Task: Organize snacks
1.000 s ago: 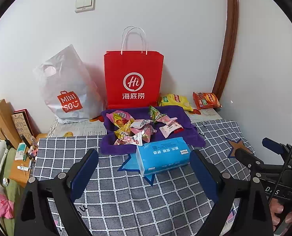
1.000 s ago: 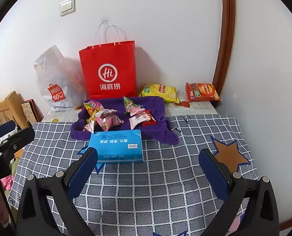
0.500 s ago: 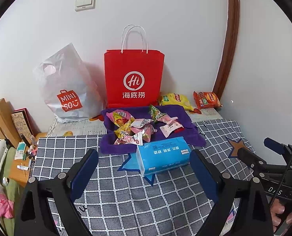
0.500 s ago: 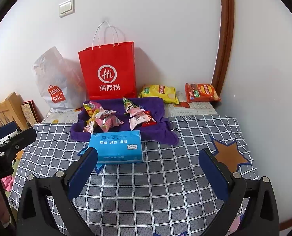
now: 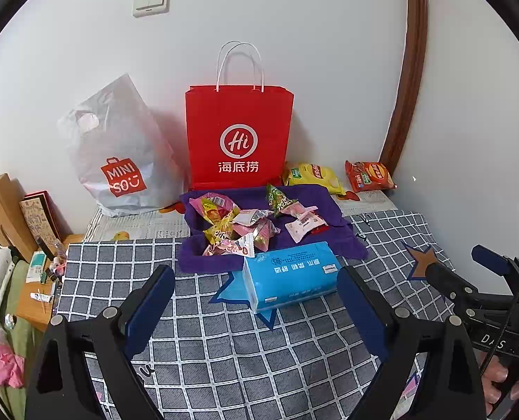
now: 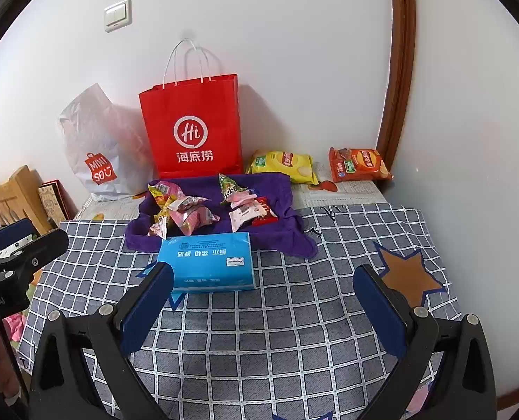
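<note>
Left tool point(image 5: 256, 280) and right tool point(image 6: 263, 280) both gape wide, holding nothing. Blue tissue pack point(image 5: 291, 276) lies at twelve o'clock, snack packets point(image 5: 245, 222) beyond on purple cloth point(image 5: 336, 234).

Bedroom: checked bedspread point(image 5: 224, 350), wooden headboard point(image 5: 0, 210).

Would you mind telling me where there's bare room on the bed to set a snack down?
Free: the checked sheet in front of the tissue box, and around the brown star. Crowded: the purple cloth, covered in snacks.
</note>
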A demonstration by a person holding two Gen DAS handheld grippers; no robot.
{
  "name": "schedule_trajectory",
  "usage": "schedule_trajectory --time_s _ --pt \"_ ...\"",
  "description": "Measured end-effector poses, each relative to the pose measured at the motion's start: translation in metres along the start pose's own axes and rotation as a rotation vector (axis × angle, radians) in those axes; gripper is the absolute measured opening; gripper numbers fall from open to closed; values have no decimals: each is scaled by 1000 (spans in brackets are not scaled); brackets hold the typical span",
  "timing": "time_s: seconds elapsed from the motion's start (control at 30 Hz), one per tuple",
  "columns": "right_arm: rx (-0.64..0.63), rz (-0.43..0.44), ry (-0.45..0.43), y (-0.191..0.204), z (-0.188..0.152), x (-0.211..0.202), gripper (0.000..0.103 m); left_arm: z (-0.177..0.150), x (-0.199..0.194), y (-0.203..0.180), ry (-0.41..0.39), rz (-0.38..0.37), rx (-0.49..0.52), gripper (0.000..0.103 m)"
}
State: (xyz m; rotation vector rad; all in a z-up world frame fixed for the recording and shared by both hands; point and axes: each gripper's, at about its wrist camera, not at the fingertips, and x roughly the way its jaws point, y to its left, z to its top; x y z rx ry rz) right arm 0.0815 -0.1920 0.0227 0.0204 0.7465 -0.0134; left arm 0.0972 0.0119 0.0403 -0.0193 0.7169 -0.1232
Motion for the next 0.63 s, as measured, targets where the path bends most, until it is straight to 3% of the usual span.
schedule_trajectory --time_s 0.63 --pt "4 0 -2 0 -1 2 101 -1 3 -2 -1 2 8 94"
